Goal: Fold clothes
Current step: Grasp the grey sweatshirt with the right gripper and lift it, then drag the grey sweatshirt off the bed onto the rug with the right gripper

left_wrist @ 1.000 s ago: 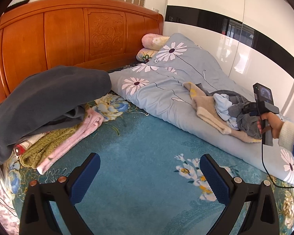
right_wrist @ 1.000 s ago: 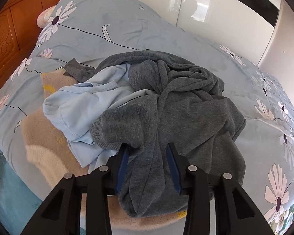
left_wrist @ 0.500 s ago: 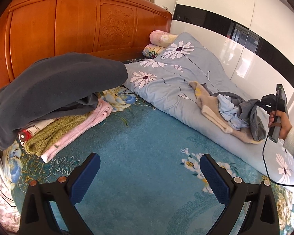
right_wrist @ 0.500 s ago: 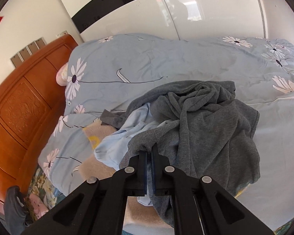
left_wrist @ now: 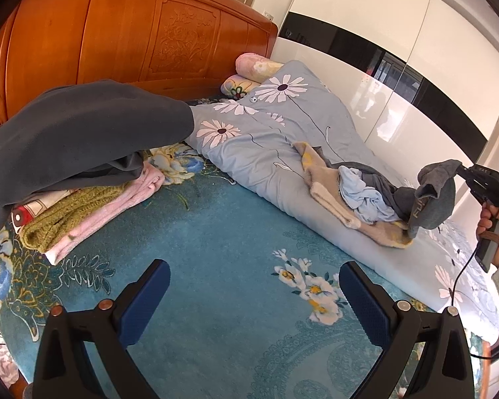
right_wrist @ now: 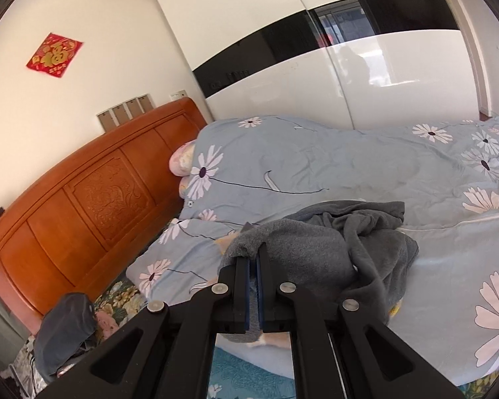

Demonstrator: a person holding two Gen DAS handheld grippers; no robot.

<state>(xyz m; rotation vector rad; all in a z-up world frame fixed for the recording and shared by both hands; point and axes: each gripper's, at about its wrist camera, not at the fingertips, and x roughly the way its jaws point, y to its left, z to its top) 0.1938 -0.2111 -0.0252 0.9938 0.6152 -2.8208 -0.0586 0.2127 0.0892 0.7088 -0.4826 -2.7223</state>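
1. Stack of folded clothes (left_wrist: 83, 173): one stack, at the left on the bed sheet (left_wrist: 216, 266). Four layers are countable: a dark grey garment on top, then a patterned piece, an olive knit and a pink piece.
2. Left tongs (left_wrist: 254, 294): released, fingers spread wide apart, nothing between them, above the bare teal sheet.
3. Pillows (left_wrist: 249, 73): two, stacked against the wooden headboard (left_wrist: 133, 43).
4. Floral duvet (left_wrist: 276, 139): one, light blue, along the far side of the bed.
5. Unfolded pile (left_wrist: 359, 196): one pile on the duvet edge, with one beige garment underneath and one light blue garment on it.
6. Grey sweatshirt (right_wrist: 316, 249): one, partly raised off the pile.
7. Right tongs (right_wrist: 253, 259): clenched on an edge of the grey sweatshirt, held by a hand (left_wrist: 495, 232) at the far right.
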